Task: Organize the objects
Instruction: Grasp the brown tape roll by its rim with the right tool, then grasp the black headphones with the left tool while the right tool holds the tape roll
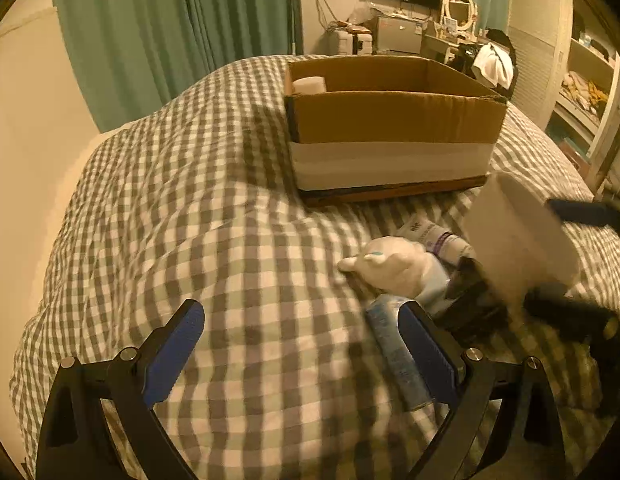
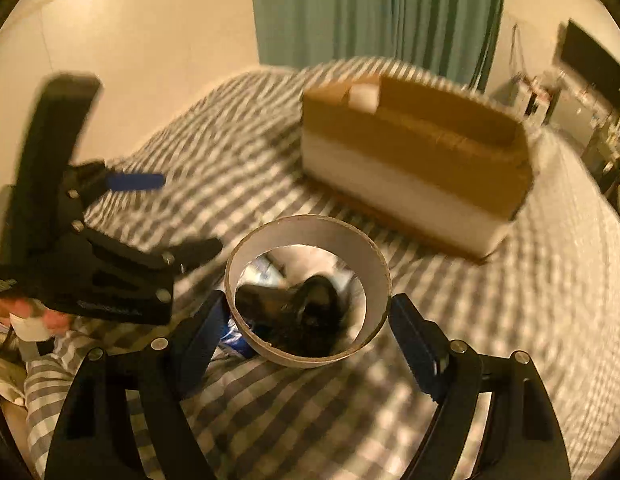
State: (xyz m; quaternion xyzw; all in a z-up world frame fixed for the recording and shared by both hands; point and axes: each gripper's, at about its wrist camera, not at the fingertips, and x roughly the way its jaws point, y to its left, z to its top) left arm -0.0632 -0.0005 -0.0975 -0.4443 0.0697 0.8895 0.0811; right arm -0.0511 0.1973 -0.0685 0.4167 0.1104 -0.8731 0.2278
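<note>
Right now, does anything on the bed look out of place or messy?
Yes. A loose heap of things lies on the checked bedspread in front of the cardboard box: a white spray bottle, a tube and something dark, overlapping one another. The right gripper holds a cardboard ring. Nothing looks spilled or broken.

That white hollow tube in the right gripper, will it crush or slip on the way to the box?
The white tube looks like thin-walled cardboard, open at the end, so probably light, and it may flatten under a hard squeeze. The right gripper spans its round wall with its fingers, so it could twist or roll out. Set on the checked bedspread, it would likely roll.
</note>
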